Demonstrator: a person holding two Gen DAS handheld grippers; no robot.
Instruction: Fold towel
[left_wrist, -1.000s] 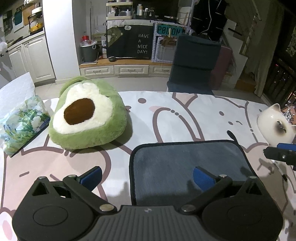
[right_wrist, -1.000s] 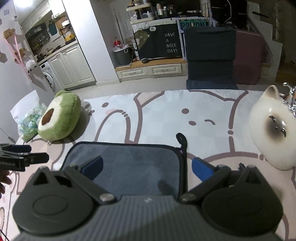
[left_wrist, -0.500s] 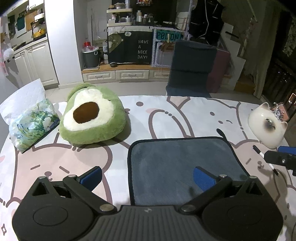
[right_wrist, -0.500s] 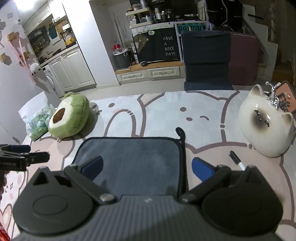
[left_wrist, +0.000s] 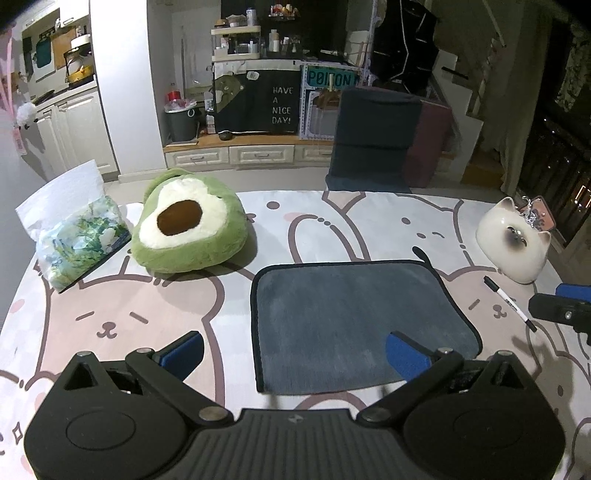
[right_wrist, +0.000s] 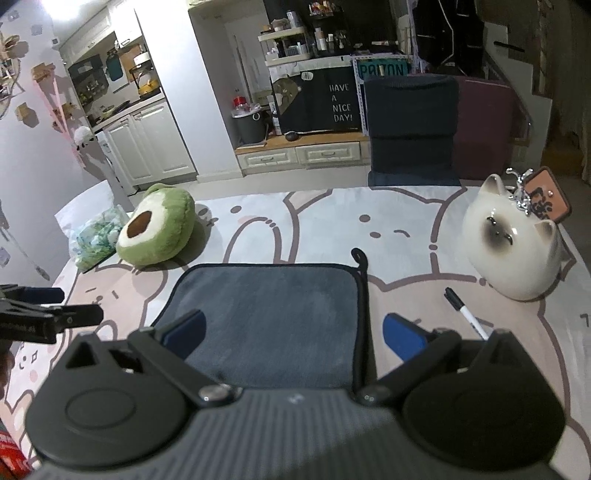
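A grey-blue towel (left_wrist: 354, 317) with dark trim and a hanging loop at its far right corner lies flat on the table; it also shows in the right wrist view (right_wrist: 273, 314). My left gripper (left_wrist: 295, 356) is open and empty, raised above the towel's near left corner. My right gripper (right_wrist: 293, 332) is open and empty, raised above the towel's near right edge. The right gripper shows at the right edge of the left wrist view (left_wrist: 565, 310). The left gripper shows at the left edge of the right wrist view (right_wrist: 48, 317).
The table (left_wrist: 110, 325) has a cartoon-rabbit cloth. A green avocado plush (left_wrist: 188, 229) and a plastic bag (left_wrist: 74, 229) lie far left. A white ceramic cat (left_wrist: 517, 243) stands far right. A black-capped marker (left_wrist: 509, 302) lies right of the towel. Chairs (left_wrist: 380, 140) stand behind the table.
Both grippers have risen and pulled back from the towel, so more of the table and the towel's near edge show. The towel lies still. Both stay open.
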